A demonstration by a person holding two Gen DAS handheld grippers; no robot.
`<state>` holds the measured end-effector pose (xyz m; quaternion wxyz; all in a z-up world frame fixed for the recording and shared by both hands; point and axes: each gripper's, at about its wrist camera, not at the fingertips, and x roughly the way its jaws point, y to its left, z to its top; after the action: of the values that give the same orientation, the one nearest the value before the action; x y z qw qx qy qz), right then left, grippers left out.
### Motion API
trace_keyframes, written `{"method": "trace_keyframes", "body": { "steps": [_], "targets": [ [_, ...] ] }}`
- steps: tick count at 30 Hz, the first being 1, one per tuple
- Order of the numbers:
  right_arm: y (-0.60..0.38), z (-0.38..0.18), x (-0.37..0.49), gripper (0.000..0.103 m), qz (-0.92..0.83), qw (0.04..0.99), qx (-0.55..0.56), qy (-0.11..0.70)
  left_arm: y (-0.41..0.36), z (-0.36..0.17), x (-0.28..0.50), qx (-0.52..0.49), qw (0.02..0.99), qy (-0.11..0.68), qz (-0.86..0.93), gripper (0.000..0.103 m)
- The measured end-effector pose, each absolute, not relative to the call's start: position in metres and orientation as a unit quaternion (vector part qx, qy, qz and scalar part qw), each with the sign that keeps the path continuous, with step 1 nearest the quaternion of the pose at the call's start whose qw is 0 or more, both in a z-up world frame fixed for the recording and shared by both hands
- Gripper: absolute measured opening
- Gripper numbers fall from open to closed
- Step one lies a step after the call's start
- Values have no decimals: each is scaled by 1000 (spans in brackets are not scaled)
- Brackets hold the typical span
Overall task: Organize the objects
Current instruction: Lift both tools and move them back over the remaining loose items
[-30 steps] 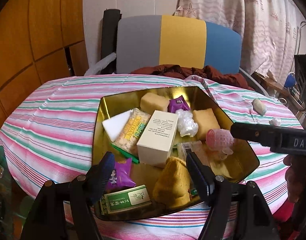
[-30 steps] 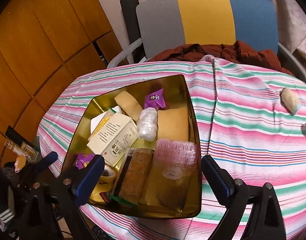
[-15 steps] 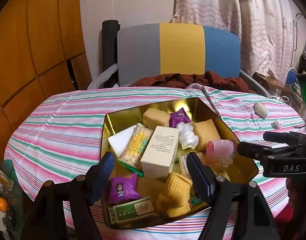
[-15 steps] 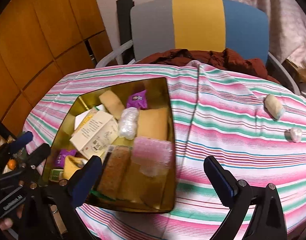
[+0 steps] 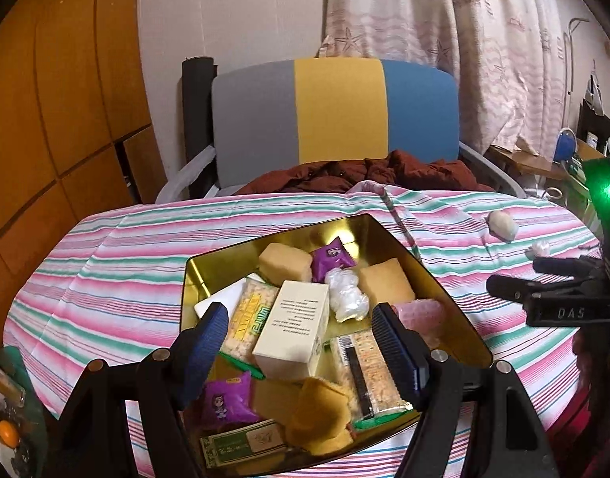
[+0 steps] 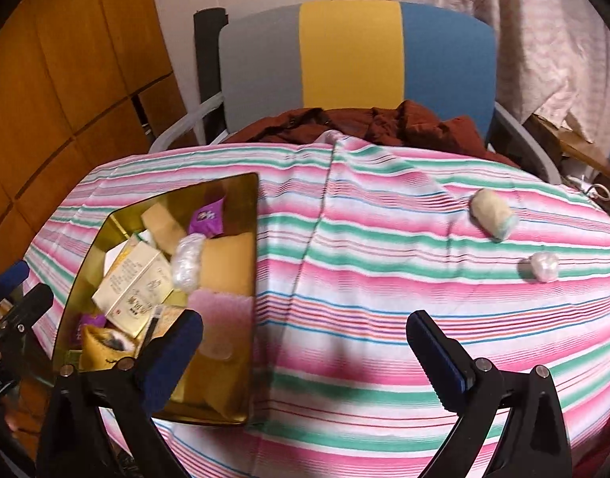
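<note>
Left gripper [image 5: 301, 342] open above gold tin [image 5: 456, 318], cream box [image 5: 295, 328] between its fingers, tin full of snacks, striped tablecloth [image 5: 117, 279], right gripper [image 5: 544, 283] at right edge

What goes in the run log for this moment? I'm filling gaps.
left gripper: open, empty, over gold tin | right gripper: open, empty, over striped cloth | loose: two wrapped items

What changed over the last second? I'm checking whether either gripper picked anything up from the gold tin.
Nothing was picked up. The right gripper, open and empty, swung right, away from the gold tin and over the striped cloth toward the two small bundles. The left gripper, also open and empty, drew back a little from the tin. The tin's contents, like the cream box, stayed put.
</note>
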<state>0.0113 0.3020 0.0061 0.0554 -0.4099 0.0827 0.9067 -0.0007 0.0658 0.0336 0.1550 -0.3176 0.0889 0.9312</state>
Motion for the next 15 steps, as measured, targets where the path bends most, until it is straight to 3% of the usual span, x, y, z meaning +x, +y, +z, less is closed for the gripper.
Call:
{"method": "trace_keyframes", "body": {
  "steps": [15],
  "targets": [
    [365,12,11,103,899,111,-414,94,100,37,-2,-308,189,118,925,76]
  ]
}}
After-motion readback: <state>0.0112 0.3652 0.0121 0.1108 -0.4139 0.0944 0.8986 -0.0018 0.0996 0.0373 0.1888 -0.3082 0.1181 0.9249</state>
